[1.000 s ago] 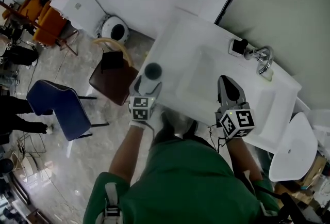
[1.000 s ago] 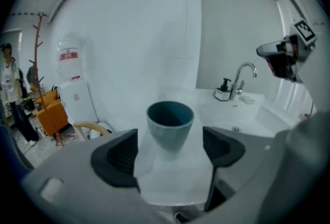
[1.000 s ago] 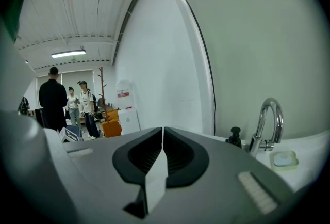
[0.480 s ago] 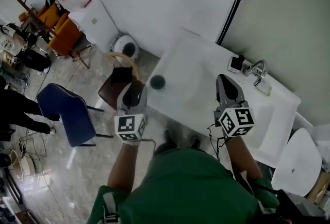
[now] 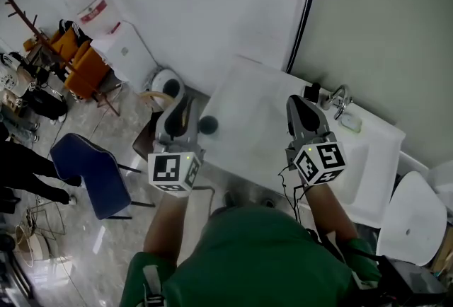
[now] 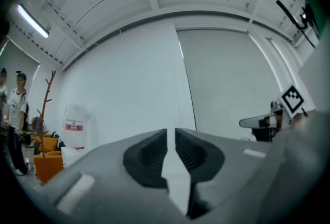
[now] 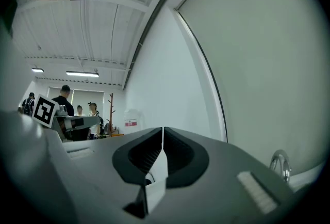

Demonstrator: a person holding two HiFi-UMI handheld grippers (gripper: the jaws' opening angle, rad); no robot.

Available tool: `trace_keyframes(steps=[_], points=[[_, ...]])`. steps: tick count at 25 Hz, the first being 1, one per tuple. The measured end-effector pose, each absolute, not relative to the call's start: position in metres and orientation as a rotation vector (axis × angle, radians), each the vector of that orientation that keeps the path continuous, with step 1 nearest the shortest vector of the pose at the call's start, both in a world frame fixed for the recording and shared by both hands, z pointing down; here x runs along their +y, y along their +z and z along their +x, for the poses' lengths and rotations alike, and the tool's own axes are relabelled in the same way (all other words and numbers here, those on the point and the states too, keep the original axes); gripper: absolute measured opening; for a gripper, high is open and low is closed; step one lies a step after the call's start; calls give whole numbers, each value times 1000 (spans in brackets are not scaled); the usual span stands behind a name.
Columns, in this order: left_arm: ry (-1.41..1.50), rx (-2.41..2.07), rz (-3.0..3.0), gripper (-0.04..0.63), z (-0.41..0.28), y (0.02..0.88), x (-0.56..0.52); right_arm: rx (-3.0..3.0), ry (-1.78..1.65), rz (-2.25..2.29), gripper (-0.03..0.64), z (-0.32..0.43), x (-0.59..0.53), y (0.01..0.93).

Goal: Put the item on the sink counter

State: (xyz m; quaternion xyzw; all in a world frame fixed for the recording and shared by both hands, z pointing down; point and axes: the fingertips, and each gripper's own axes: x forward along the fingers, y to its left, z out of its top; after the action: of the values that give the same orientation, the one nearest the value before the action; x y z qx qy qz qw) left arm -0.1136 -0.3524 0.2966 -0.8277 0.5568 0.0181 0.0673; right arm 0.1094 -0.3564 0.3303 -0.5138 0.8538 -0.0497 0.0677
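On white sink table [image 5: 244, 83] dark round item [image 5: 207, 125] placed; L hand-held gripper [image 5: 177, 90] empty, jaws closing; R hand-held gripper [image 5: 298, 102] closed, empty; nxt: withdraw, prob done

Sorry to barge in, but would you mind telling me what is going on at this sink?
A person in a green top holds a two-jaw gripper in each hand over a white sink counter. The dark round item stands on the counter near its left edge, free of both grippers, so the placing looks done. The left gripper is just left of it, its jaws closing with nothing between them. The right gripper is empty, jaws together, nearer the tap.
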Motion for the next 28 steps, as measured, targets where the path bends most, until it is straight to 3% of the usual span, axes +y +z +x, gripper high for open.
trace_keyframes(steps=[2,11,28], points=[[70,1697,-2502,-2,-111,289,-356,2557,-116,-1552,8,112,-354,320],[82,1727,-2514,-2,-107,300,-367,2531,146,-1652,8,135,-352,302],[30,1713,-2544,-2,-108,312,-396,2561,46,-1690,8,135,-381,321]])
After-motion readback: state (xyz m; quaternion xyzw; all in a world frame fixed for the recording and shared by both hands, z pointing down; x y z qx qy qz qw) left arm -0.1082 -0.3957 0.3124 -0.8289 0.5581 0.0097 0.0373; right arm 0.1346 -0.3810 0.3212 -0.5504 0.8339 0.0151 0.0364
